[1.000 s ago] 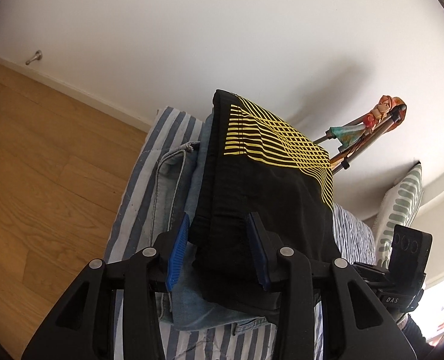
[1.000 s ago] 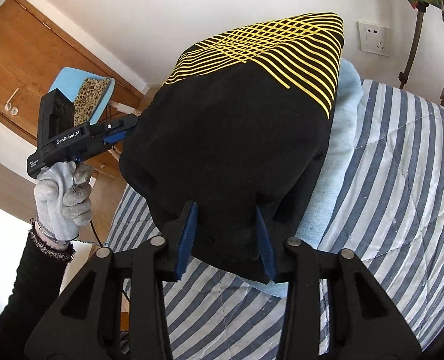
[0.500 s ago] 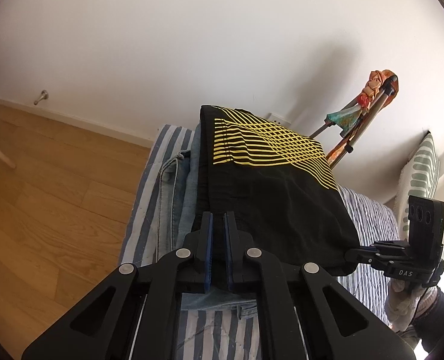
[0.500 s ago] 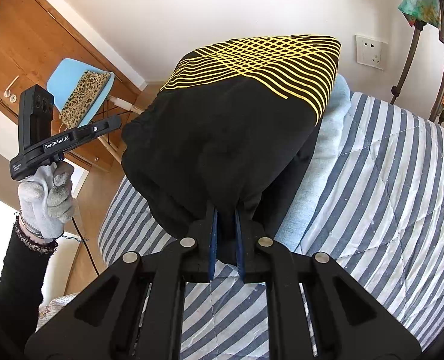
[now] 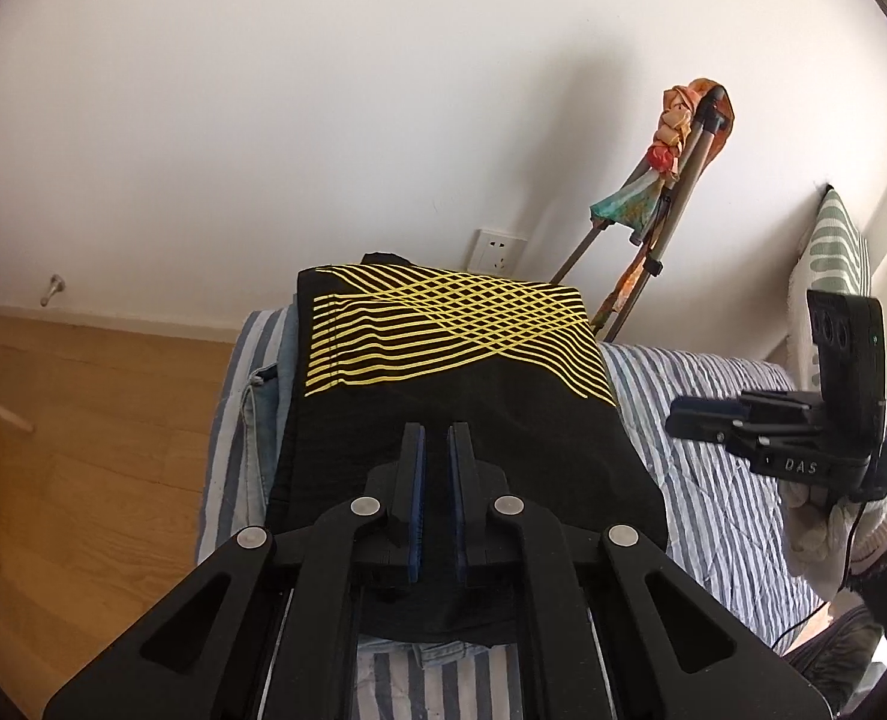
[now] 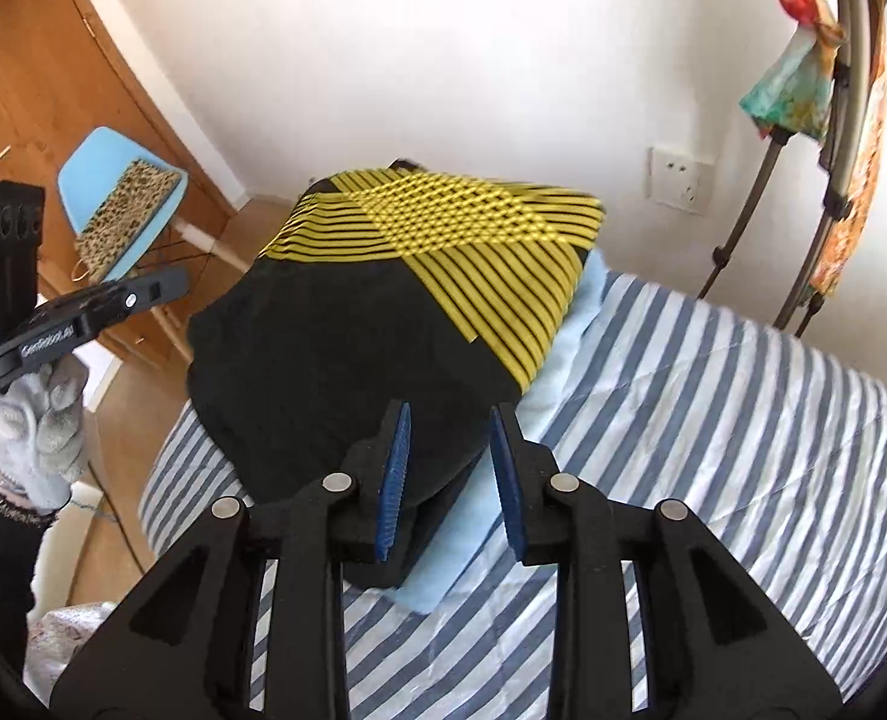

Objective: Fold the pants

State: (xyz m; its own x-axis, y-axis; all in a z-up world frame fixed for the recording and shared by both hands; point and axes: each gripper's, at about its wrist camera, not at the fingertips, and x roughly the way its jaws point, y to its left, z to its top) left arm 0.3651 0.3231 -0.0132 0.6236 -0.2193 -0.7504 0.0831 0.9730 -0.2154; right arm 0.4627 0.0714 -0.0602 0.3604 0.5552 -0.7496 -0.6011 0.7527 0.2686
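The left claw hovered nearly closed and empty over the folded black pants on the bed; the right claw stood spread, holding nothing.

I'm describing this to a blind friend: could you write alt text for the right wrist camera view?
Folded black pants with a yellow line pattern lie on a pale blue garment atop a blue-and-white striped bedspread. The right gripper, its blue-padded fingers apart, hovers at their near edge. At left, a gloved hand holds the left gripper up beside a blue chair.
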